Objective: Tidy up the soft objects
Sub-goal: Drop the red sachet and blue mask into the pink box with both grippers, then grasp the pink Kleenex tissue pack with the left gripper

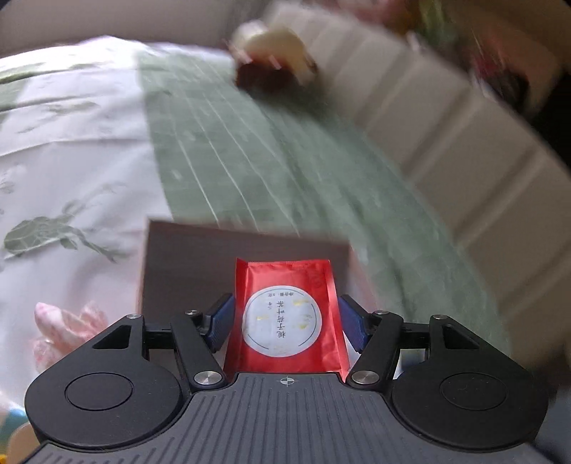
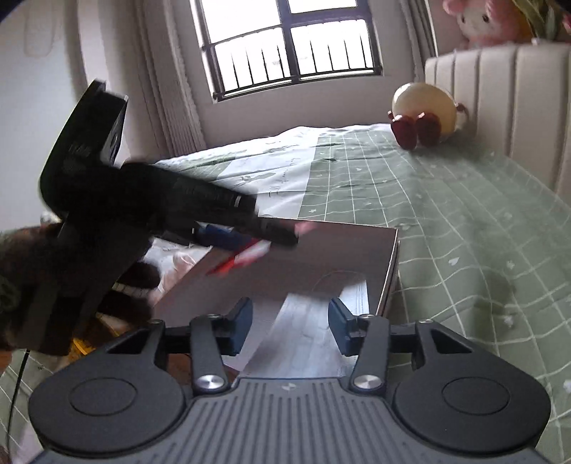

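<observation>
My left gripper (image 1: pixel 287 321) is open over an open cardboard box (image 1: pixel 178 257). A red foil packet (image 1: pixel 285 314) with a round white label lies between its blue pads, and neither pad presses on it. In the right wrist view the same packet (image 2: pixel 246 255) is a red blur just under the left gripper (image 2: pixel 264 233), inside the box (image 2: pixel 321 250). My right gripper (image 2: pixel 289 326) is open at the box's near edge. A flat white packet (image 2: pixel 303 339) lies below and between its pads, not gripped.
The box rests on a bed with a green grid cover (image 2: pixel 446 214) and a white leaf-print sheet (image 1: pixel 71 142). A cream plush with dark red feet (image 2: pixel 424 107) leans on the padded headboard (image 2: pixel 517 107). A pink plush (image 2: pixel 478 21) sits above. A pink soft item (image 1: pixel 60 328) lies left of the box.
</observation>
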Demonstrator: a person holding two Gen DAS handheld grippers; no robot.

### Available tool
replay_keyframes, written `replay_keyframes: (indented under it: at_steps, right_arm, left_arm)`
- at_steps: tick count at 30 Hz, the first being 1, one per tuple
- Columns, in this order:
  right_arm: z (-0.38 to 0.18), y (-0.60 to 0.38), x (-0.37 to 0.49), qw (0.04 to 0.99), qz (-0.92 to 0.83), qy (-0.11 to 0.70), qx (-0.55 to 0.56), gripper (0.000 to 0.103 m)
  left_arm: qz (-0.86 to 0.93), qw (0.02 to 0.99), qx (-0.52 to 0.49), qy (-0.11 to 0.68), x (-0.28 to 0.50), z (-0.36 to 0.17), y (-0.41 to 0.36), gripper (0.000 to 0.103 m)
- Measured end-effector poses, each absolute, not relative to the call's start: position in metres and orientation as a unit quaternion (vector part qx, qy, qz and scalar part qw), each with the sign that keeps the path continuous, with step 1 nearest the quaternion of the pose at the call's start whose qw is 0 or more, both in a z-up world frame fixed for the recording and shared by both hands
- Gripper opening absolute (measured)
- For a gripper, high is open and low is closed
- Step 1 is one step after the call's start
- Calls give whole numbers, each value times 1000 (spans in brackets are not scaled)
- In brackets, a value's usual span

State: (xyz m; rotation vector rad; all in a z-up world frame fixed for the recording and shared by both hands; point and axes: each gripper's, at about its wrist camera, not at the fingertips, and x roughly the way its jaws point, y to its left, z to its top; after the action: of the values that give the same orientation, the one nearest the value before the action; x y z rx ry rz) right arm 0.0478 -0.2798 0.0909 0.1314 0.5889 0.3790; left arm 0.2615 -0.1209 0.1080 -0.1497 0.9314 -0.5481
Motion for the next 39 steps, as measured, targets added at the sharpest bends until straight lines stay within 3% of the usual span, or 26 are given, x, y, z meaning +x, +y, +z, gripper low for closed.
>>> replay_keyframes:
  at_steps: [2, 4, 8, 12, 14, 16, 18, 20, 21, 23, 26, 29, 33, 36, 39]
  right_arm:
    - [92, -280, 46, 941, 168, 285, 66, 47]
    - [92, -280, 43, 946, 149, 281, 60, 47]
    - [86, -284, 33, 949, 120, 288, 42, 47]
    - [81, -284, 24, 948, 111, 296, 28, 47]
    - [81, -279, 19, 950, 114, 291, 22, 47]
    - [81, -270, 13, 952, 123, 282, 10, 47]
    - [80, -258, 4, 952, 138, 274, -18, 47]
    - [78, -247, -3, 951, 147, 266, -48, 47]
    - [78, -243, -7, 952, 148, 262, -58, 47]
    - [75, -236, -13, 954, 149, 252, -70, 47]
    - [75, -230, -22, 954, 153, 246, -76, 47]
    - [75, -220, -33, 957, 152, 227, -100, 47]
    - [80, -201, -46, 967, 140, 179, -115, 55]
    - [92, -174, -51, 965, 161, 161, -128, 56]
    - [107, -131, -54, 950, 226, 157, -146, 56]
  left_arm:
    - [-259, 837, -5, 481, 259, 99, -135, 68]
    - [-237, 852, 17, 467, 251, 96, -138, 68]
    - [-226, 893, -57, 385, 243, 110, -119, 68]
    - [-243, 858, 101, 441, 236, 96, -152, 69]
    - [-234, 873, 64, 424, 230, 94, -146, 68]
    - [-243, 879, -49, 408, 230, 99, -125, 68]
    - [-221, 863, -108, 441, 241, 93, -111, 64]
    - [-213, 854, -56, 471, 243, 91, -118, 55]
    - [-215, 852, -10, 478, 240, 90, -125, 54]
    - [-221, 858, -19, 464, 233, 92, -120, 54]
    - [-242, 884, -98, 387, 215, 118, -93, 54]
    - [-227, 923, -99, 295, 174, 153, -61, 54]
    - [-150, 960, -99, 214, 108, 175, 19, 55]
    - [-29, 975, -118, 185, 65, 170, 100, 54]
    - [46, 958, -173, 222, 31, 148, 176, 54]
